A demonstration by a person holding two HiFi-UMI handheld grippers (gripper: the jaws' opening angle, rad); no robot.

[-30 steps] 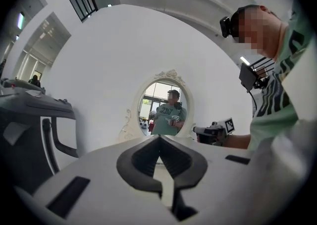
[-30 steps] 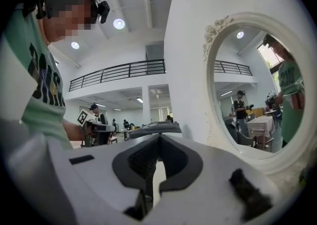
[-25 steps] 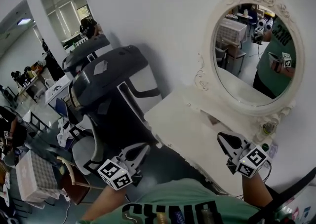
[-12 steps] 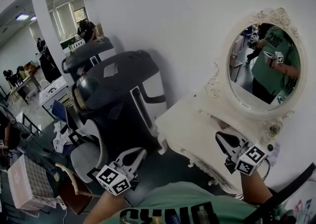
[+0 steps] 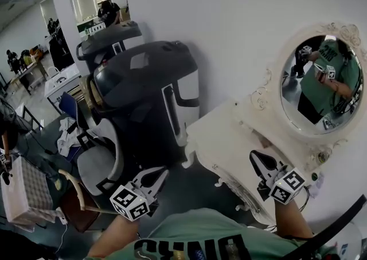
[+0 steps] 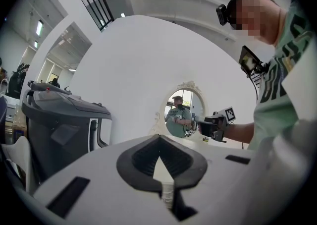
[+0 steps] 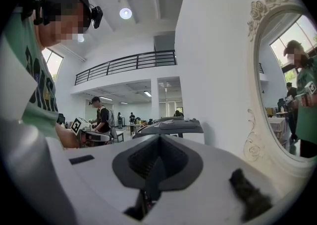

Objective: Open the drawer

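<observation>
A white dressing table (image 5: 221, 136) with an oval mirror (image 5: 321, 84) stands against the wall at the right. Its drawer front (image 5: 232, 187) runs under the near edge, and I cannot pick out a handle. My right gripper (image 5: 254, 157) is shut and empty, and hovers over the table's near edge. My left gripper (image 5: 155, 176) hangs shut and empty over the dark floor, left of the table. In the left gripper view the closed jaws (image 6: 158, 137) point towards the mirror (image 6: 184, 115). The right gripper view has its jaws (image 7: 158, 137) together, with the mirror frame (image 7: 260, 140) beside them.
A bulky dark grey machine (image 5: 146, 95) stands against the wall just left of the table, with a second one (image 5: 109, 35) behind it. A chair (image 5: 77, 196) and a wicker box (image 5: 23, 190) are at the lower left. People stand far back in the room.
The person has drawn back from the table with both grippers. The table and mirror have slid right in the head view, and the table's front now shows. Both grippers stay shut.
</observation>
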